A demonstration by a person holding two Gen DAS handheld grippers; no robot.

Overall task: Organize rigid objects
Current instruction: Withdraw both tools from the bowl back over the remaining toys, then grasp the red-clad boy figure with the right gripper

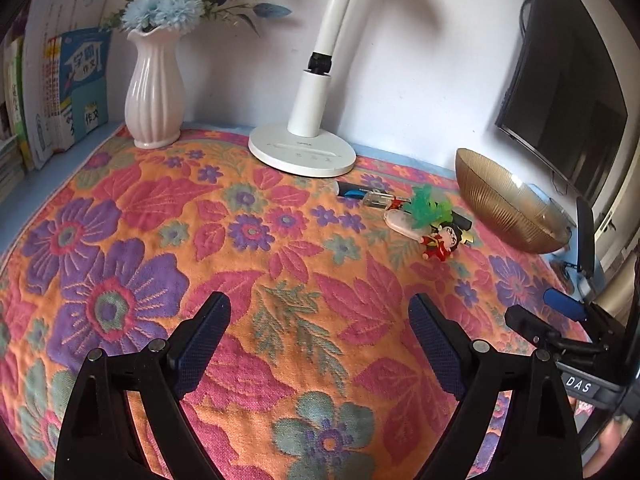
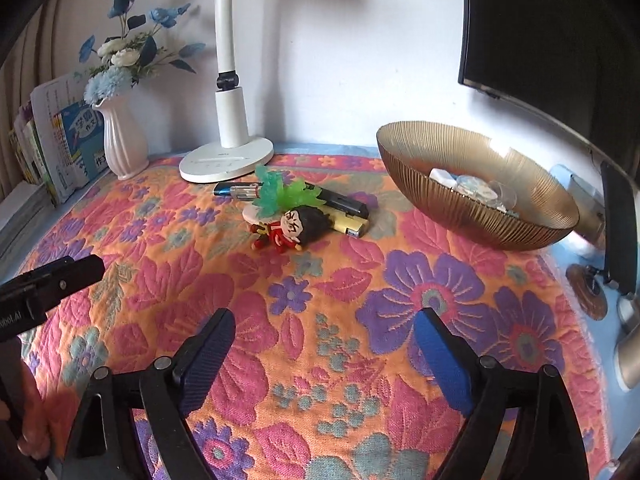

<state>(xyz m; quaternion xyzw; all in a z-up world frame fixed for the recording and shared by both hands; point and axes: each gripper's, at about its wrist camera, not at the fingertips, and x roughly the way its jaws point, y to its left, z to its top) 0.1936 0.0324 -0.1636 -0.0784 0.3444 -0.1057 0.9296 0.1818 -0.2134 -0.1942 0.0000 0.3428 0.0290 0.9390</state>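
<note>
A small pile of rigid objects lies on the floral cloth: a red figurine with black hair [image 2: 294,224] [image 1: 442,240], a green plastic plant toy [image 2: 280,192] [image 1: 430,206], a blue lighter [image 2: 230,190] [image 1: 356,191], a yellow lighter [image 2: 348,226] and a black lighter [image 2: 344,202]. A ribbed amber glass bowl [image 2: 460,216] [image 1: 508,216] stands to their right and holds a few small items. My left gripper [image 1: 320,332] is open and empty above the cloth. My right gripper [image 2: 326,344] is open and empty, well short of the pile.
A white desk lamp [image 2: 226,160] [image 1: 302,152] stands at the back. A white vase with blue flowers [image 1: 154,92] [image 2: 122,140] and books [image 1: 60,92] are back left. A dark monitor [image 2: 552,32] hangs right. A phone stand [image 2: 618,232] is beside the bowl.
</note>
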